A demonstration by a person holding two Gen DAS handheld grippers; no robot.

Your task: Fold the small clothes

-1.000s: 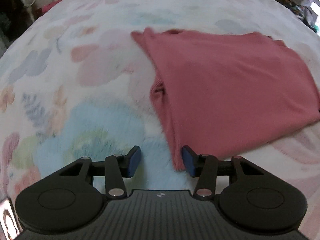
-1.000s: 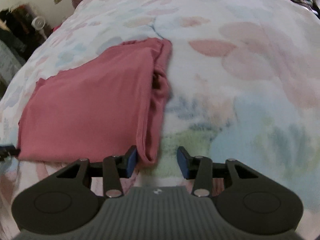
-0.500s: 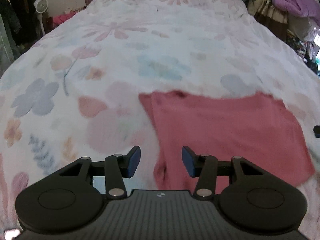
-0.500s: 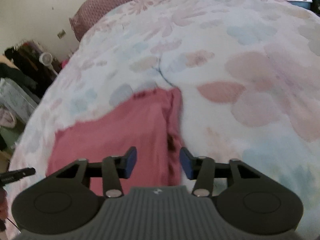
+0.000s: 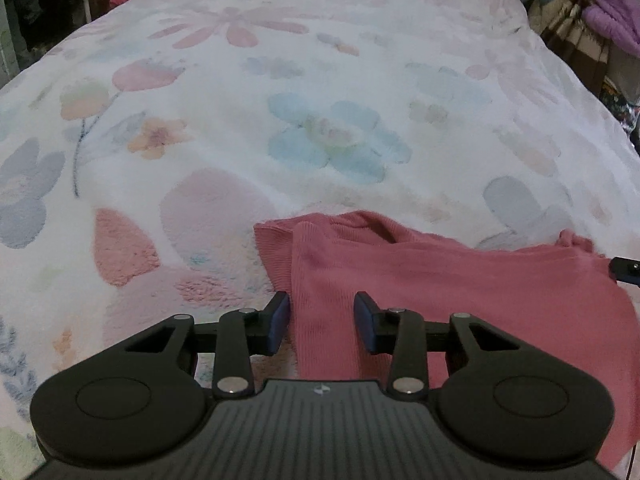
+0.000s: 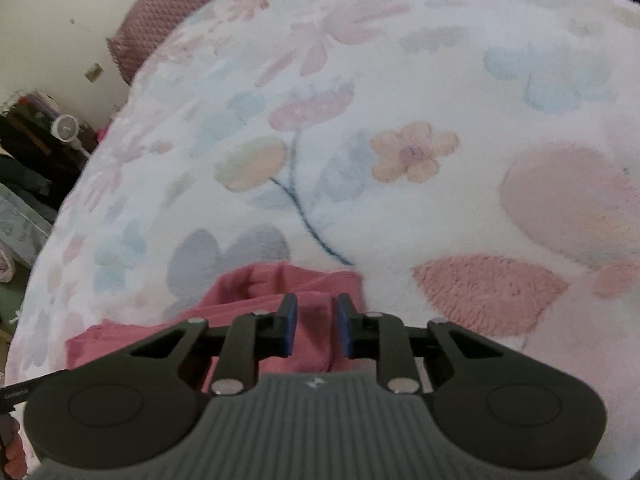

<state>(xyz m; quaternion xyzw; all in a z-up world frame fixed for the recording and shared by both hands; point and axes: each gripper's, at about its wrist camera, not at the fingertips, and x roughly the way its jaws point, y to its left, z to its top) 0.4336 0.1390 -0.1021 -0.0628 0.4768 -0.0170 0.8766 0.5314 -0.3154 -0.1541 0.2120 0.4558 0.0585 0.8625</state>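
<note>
Over pink garment (image 5: 460, 292): both grippers (image 5: 322, 322) (image 6: 314, 324) parted

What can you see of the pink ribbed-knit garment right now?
The pink ribbed-knit garment is a soft, finely ribbed fabric lying partly folded on the fluffy floral blanket. Its far edge is rumpled, with a doubled layer along its left side. The left tool straddles that side edge, jaws apart. The right tool straddles the opposite end with a narrower gap; whether either actually pinches cloth is unclear.

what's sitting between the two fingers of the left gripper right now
In the left wrist view, the edge of the pink garment lies between the open left gripper fingers, on the floral blanket.
</note>
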